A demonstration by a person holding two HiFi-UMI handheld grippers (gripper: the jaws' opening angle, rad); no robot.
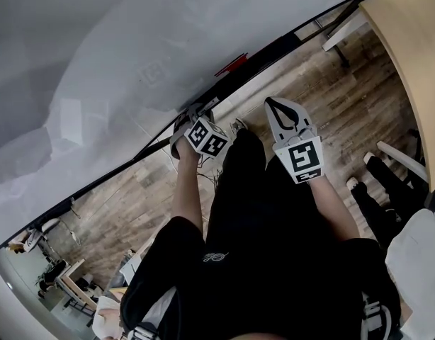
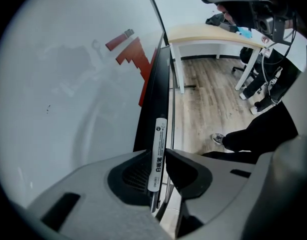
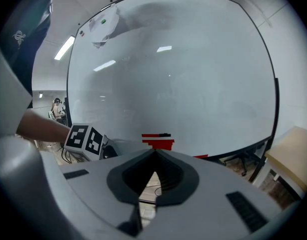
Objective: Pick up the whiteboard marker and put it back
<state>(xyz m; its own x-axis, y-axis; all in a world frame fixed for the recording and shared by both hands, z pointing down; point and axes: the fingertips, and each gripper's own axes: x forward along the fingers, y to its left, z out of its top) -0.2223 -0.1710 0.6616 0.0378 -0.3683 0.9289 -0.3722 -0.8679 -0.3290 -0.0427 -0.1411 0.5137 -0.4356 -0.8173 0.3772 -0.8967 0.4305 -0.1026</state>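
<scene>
Two grey hand-held grippers appear against a large glossy whiteboard (image 1: 132, 48) that fills the upper left of the head view. The left gripper (image 1: 192, 112) sits at the centre of that frame and points down at the board's black lower rail (image 2: 156, 84). Its marker cube faces the camera and a bare forearm (image 1: 185, 190) trails below it. In the left gripper view its two dark-padded jaws are clamped on a slim white whiteboard marker with black print (image 2: 158, 139). One jaw presses each side of the barrel. The marker runs lengthwise from the lower centre of that frame upward, lying along the black rail, and its upper part sticks out past the jaw tips. The right gripper (image 3: 153, 153) is held to the right of the left one in the head view. Its own view shows the jaw tips together with nothing between them, facing the board. A short red bar with a dark end (image 3: 156, 134) sits on the board at the centre of the right gripper view, with a red stepped patch (image 3: 158, 143) just under it. A light wooden table on white legs (image 1: 409, 34) stands at the upper right of the head view, over a grey-brown plank floor (image 1: 331, 98). The person's black clothing (image 1: 260, 225) fills the lower middle.
</scene>
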